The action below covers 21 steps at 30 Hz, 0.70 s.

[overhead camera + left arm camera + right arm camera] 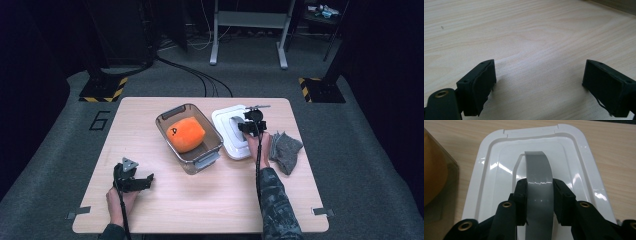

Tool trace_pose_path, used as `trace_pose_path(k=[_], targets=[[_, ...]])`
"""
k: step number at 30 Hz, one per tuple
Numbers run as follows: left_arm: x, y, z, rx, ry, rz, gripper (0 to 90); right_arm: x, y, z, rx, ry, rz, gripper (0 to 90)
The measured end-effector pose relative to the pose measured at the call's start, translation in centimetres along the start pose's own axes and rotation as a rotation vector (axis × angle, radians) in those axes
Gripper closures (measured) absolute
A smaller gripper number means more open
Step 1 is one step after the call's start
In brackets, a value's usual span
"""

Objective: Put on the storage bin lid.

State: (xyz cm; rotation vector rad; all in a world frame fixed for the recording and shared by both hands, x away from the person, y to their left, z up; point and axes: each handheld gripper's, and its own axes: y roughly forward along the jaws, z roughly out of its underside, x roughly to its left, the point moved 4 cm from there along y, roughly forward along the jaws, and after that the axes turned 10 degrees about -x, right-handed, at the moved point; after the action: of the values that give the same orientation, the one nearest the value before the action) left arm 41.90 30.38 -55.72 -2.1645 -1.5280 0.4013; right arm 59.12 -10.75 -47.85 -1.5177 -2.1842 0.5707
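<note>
At a wooden table, the right gripper pinches the grey handle of a white lid, which lies flat just right of a clear bin holding an orange plush toy. The left gripper rests near the table's front-left edge, its 2 jaws spread over bare wood. A grey cloth sits beside the lid.
</note>
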Motion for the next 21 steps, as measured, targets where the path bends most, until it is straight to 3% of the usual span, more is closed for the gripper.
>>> trace_pose_path(k=[21], targets=[[0.0,0.0,0.0,0.003,0.004,0.001,11.1,-0.8,-3.7,-3.0,-0.054,-0.012,0.017,67.0]])
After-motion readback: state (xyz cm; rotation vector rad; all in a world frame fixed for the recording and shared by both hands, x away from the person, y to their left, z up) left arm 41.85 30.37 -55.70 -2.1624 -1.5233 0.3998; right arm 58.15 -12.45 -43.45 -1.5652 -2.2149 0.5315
